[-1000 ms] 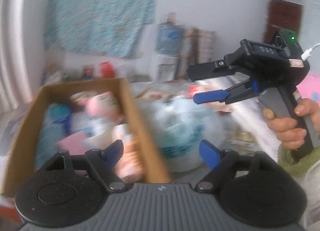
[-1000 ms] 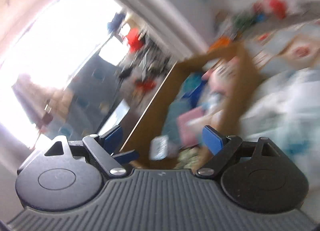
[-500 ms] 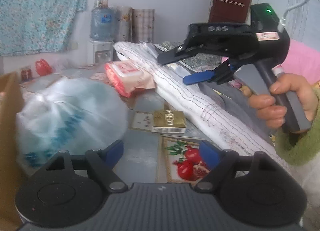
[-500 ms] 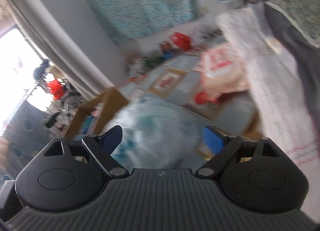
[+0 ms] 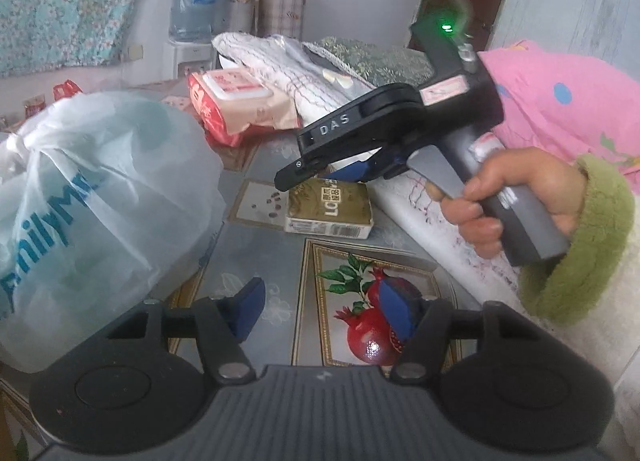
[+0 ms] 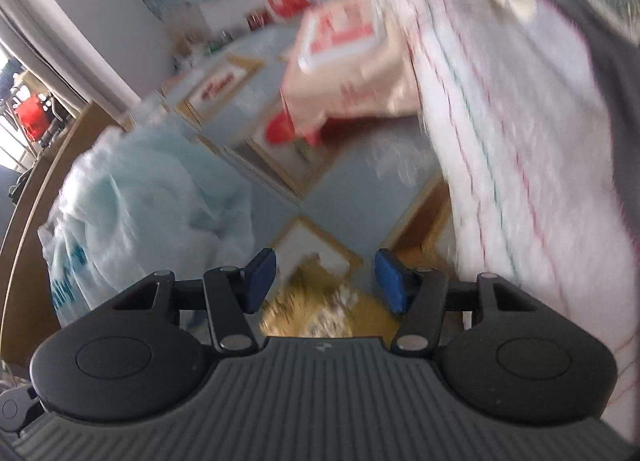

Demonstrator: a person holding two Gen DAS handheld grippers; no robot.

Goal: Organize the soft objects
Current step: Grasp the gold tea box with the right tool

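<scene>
Nearest my left camera, the left gripper [image 5: 322,311] hangs over the tabletop [image 5: 256,261] with its blue pads partly spread; the jaws have just been closing and nothing sits between them, only a printed pomegranate picture [image 5: 370,335] beneath. At nine o'clock a tied translucent plastic bag [image 5: 96,205] with blue lettering bulges on the table. Just past centre lies a small gold tissue pack [image 5: 330,207], and the right gripper [image 5: 320,173], held in a hand [image 5: 516,201] with a green fuzzy cuff, hovers right over it; its jaws have also just been closing, still apart, and through the blurred right camera I see the gold pack [image 6: 320,309] low between the pads, not gripped. Farther, at twelve o'clock, a pink wet-wipes pack [image 5: 236,103] lies beside a rolled white quilt [image 5: 304,81].
</scene>
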